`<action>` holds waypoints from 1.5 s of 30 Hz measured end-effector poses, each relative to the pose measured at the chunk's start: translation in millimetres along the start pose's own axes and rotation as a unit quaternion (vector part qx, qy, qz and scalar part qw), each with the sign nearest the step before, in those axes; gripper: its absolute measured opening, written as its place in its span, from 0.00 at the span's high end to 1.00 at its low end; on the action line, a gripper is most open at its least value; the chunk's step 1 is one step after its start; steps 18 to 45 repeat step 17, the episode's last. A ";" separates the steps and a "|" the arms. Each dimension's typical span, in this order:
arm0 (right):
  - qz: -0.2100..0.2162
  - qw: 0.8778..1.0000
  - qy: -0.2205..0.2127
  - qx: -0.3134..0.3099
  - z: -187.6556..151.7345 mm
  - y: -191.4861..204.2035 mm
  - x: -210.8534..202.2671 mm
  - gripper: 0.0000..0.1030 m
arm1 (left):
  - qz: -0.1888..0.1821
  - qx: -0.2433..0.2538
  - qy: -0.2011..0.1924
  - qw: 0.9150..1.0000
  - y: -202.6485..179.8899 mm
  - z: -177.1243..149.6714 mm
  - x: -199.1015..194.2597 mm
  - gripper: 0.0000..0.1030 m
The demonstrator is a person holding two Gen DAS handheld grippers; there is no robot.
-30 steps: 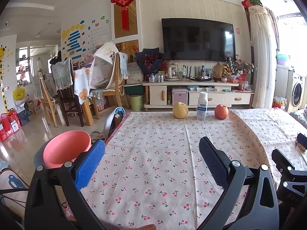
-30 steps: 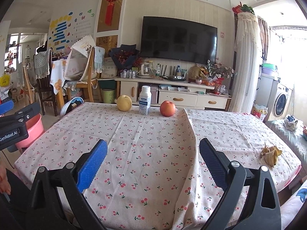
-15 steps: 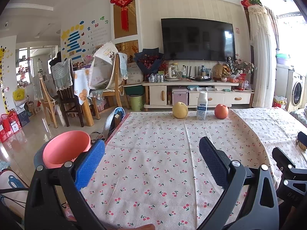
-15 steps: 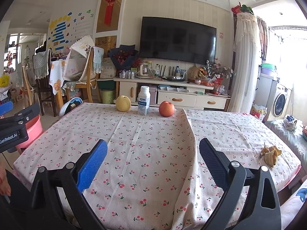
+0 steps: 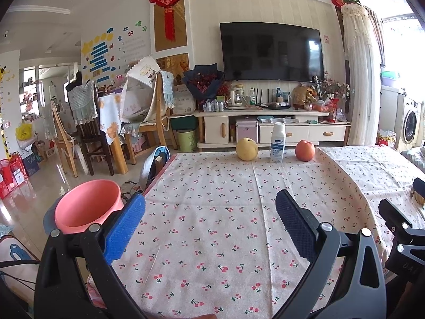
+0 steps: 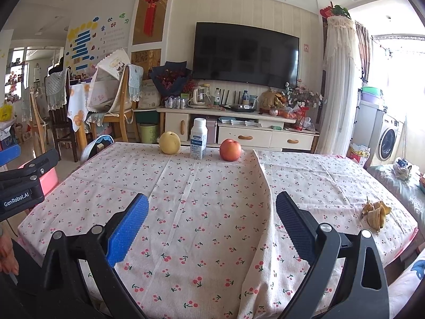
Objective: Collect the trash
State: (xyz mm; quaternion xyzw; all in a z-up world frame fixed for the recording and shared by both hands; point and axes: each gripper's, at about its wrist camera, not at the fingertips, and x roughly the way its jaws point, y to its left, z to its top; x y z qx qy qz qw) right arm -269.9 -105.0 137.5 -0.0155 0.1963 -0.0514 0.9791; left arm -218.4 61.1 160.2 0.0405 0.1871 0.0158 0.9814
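Observation:
A browned banana peel (image 6: pixel 376 213) lies near the table's right edge, to the right of my right gripper (image 6: pixel 211 219). That gripper is open above the cherry-print tablecloth (image 6: pixel 212 186) with nothing between its fingers. My left gripper (image 5: pixel 209 222) is also open and empty over the near left part of the cloth. A pink bin (image 5: pixel 86 207) stands on the floor just left of the table, beside the left gripper's blue pad. A white bottle (image 6: pixel 198 138) stands at the far edge between a yellow pear (image 6: pixel 170 142) and a red apple (image 6: pixel 230 150).
A cloth fold (image 6: pixel 261 183) runs down the table's middle right. Chairs (image 5: pixel 87 130) and a covered dining table stand at the left, a TV cabinet (image 5: pixel 271 130) behind the table, a washing machine (image 6: pixel 386 141) at the far right. A green bin (image 5: pixel 188 140) sits by the cabinet.
Both grippers stay open. The views have shifted only slightly; the right wrist view has drifted a little forward and left. Nothing on the table has moved.

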 end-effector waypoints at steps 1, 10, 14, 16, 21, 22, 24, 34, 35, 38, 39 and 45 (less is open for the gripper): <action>0.000 1.000 0.000 0.001 -0.4 -0.2 -0.1 0.07 | -0.004 0.000 -0.001 1.000 -0.7 -0.2 1.0 0.04; 0.007 1.000 0.028 0.009 0.7 -1.6 25.6 0.07 | -0.036 0.007 0.014 0.999 -4.9 -10.4 28.8 0.04; 0.008 0.998 0.062 0.010 -1.0 2.0 57.9 0.07 | -0.036 -0.005 0.049 0.998 -3.5 -13.6 65.3 0.04; 0.012 0.996 0.082 0.014 -1.3 3.7 77.4 0.07 | -0.037 -0.013 0.075 0.996 -2.9 -17.1 89.0 0.04; 0.015 0.995 0.094 0.018 -1.5 4.1 88.4 0.07 | -0.037 -0.016 0.086 0.996 -2.9 -18.8 99.7 0.04; 0.015 0.995 0.094 0.018 -1.5 4.1 88.4 0.07 | -0.037 -0.016 0.086 0.996 -2.9 -18.8 99.7 0.04; 0.015 0.995 0.094 0.018 -1.5 4.1 88.4 0.07 | -0.037 -0.016 0.086 0.996 -2.9 -18.8 99.7 0.04; 0.015 0.995 0.094 0.018 -1.5 4.1 88.4 0.07 | -0.037 -0.016 0.086 0.996 -2.9 -18.8 99.7 0.04; 0.015 0.995 0.094 0.018 -1.5 4.1 88.4 0.07 | -0.037 -0.016 0.086 0.996 -2.9 -18.8 99.7 0.04; 0.015 0.995 0.094 0.018 -1.5 4.1 88.4 0.07 | -0.037 -0.016 0.086 0.996 -2.9 -18.8 99.7 0.04; 0.015 0.995 0.094 0.018 -1.5 4.1 88.4 0.07 | -0.037 -0.016 0.086 0.996 -2.9 -18.8 99.7 0.04; 0.015 0.995 0.094 0.018 -1.5 4.1 88.4 0.07 | -0.037 -0.016 0.086 0.996 -2.9 -18.8 99.7 0.04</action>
